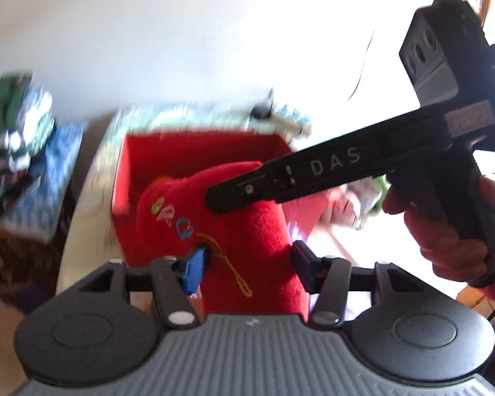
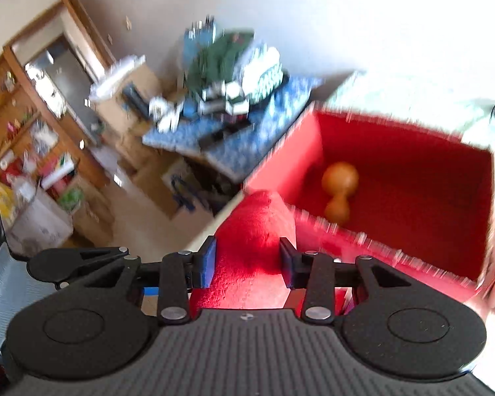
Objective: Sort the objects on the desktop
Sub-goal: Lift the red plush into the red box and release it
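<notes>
White letters reading "DAS" run along the black finger of the right gripper [image 1: 214, 194], which crosses the left wrist view from the upper right toward the centre. Coloured embroidered characters sit on the soft red plush fabric item [image 1: 247, 231], too blurred to read, with a thin yellow cord loop hanging below them.

In the left wrist view the plush fabric item fills the gap between the fingers of the left gripper [image 1: 249, 260]: the blue pad presses its left side and the dark pad its right, so the jaws are closed on it. It is held in front of and partly over the open red rectangular storage box [image 1: 128, 171] at centre frame. A bare hand [image 1: 445, 224] at the right edge wraps the black handle of the right gripper.

In the right wrist view the right gripper [image 2: 247, 260] also clamps red plush [image 2: 250, 241] between its blue left pad and dark right pad, at lower centre, just in front of the box's near rim. Inside the red storage box [image 2: 412, 198], at centre right, lies an orange gourd-shaped object [image 2: 340, 188] on the floor of the box. A blue-patterned cloth-covered table [image 2: 280, 125] with a blurred pile stands at upper centre.
</notes>
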A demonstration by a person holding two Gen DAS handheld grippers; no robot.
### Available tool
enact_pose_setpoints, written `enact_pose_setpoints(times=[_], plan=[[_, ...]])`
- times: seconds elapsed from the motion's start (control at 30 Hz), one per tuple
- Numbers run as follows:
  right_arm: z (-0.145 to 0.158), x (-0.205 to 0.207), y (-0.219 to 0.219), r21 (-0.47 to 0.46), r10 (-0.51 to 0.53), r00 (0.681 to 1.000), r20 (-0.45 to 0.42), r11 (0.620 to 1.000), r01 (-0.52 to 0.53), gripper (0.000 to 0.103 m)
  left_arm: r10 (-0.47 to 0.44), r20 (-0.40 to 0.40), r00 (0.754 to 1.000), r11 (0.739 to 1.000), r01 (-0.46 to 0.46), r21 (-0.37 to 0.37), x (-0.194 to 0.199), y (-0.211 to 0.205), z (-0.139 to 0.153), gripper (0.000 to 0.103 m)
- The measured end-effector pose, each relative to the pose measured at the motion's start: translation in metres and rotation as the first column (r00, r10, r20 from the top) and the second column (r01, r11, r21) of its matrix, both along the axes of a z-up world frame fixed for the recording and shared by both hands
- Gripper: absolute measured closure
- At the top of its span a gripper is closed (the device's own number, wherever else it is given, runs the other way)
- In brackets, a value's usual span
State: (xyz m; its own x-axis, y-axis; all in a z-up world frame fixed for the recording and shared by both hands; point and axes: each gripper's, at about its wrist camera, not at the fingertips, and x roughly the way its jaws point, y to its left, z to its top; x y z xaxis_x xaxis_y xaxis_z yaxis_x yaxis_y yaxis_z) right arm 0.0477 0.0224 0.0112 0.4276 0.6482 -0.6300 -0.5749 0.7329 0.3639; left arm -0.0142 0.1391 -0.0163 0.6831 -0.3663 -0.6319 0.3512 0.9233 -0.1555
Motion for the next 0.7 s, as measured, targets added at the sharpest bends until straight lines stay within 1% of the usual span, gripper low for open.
enact_pose_setpoints(times=[0.07,0.17,0.23,0.27,0.3,0.43,0.53,0.57,0.63,0.7], plan=[[0.018,0.004,-0.005,0.011,-0.033,0.997,0.065,0.999,0.033,0.063,-0.017,0.039,0.999,1.0,0.017,0.0,0.014,-0.003,0.011,0.047],[0.037,0.012,-0.007,-0.017,-0.086,0.981,0.175,0.996,0.091,0.063,-0.042,0.097,0.994,0.999,0.042,0.001,0.034,-0.008,0.027,0.047],[0.04,0.023,-0.002,-0.049,-0.118,0.965,0.234,0.99,0.133,0.063,-0.059,0.136,0.989,0.998,0.059,0.003,0.047,-0.011,0.038,0.047],[0.038,0.031,0.001,-0.063,-0.135,0.96,0.247,0.986,0.155,0.063,-0.065,0.147,0.987,0.998,0.065,0.004,0.055,-0.012,0.04,0.047],[0.036,0.04,0.005,-0.076,-0.151,0.954,0.259,0.981,0.176,0.063,-0.064,0.136,0.989,0.998,0.064,0.006,0.067,-0.012,0.036,0.047],[0.012,0.077,0.014,-0.074,-0.197,0.951,0.239,0.973,0.22,0.063,-0.061,0.095,0.994,0.998,0.059,0.018,0.11,-0.01,0.02,0.046],[-0.011,0.095,0.02,-0.043,-0.208,0.955,0.212,0.974,0.221,0.063,-0.044,0.07,0.997,0.997,0.04,0.064,0.126,-0.004,0.003,0.046],[-0.02,0.099,0.023,-0.033,-0.212,0.955,0.21,0.974,0.223,0.063,-0.04,0.061,0.997,0.997,0.035,0.071,0.13,0.0,-0.003,0.044],[-0.032,0.105,0.027,-0.012,-0.219,0.953,0.207,0.974,0.226,0.064,-0.031,0.045,0.999,0.997,0.027,0.075,0.136,0.008,-0.012,0.041],[-0.037,0.108,0.025,0.018,-0.224,0.957,0.184,0.974,0.224,0.064,-0.023,0.034,0.999,0.997,0.021,0.07,0.141,0.016,-0.018,0.039]])
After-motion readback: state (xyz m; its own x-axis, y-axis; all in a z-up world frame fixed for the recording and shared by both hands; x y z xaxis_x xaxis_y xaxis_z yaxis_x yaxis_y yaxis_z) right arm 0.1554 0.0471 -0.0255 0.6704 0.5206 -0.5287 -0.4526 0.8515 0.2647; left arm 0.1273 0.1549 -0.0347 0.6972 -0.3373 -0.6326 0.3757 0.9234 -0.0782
